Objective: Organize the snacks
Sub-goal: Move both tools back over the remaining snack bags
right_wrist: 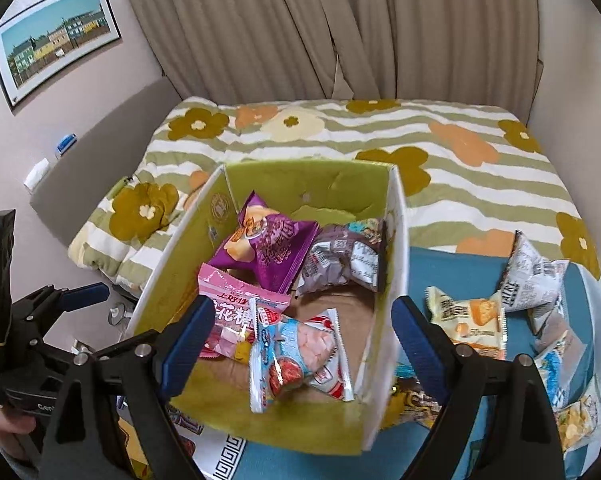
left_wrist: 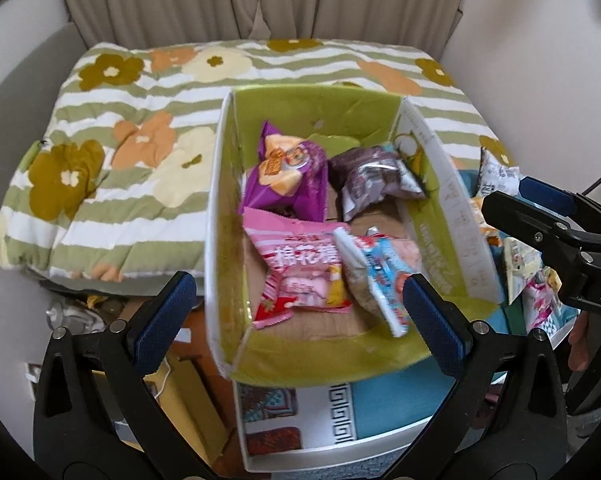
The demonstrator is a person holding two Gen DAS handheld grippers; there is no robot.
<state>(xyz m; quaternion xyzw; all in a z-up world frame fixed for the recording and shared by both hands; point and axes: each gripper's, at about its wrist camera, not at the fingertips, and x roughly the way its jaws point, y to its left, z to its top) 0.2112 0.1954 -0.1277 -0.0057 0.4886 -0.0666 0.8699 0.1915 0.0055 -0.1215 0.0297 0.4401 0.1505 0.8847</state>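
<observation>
An open cardboard box with a green lining stands on a blue patterned table. Inside lie a purple chip bag, a dark brown packet, a pink marshmallow bag and a blue-and-white packet. My left gripper hovers open over the box's near end, holding nothing. My right gripper is open above the blue-and-white packet, which rests on the box floor. Each gripper shows at the edge of the other's view: the right gripper and the left gripper.
Several loose snack packets lie on the table to the right of the box, among them an orange-and-cream packet and a newsprint-patterned bag. A bed with a floral quilt sits behind, backed by curtains. Clutter lies on the floor at the left.
</observation>
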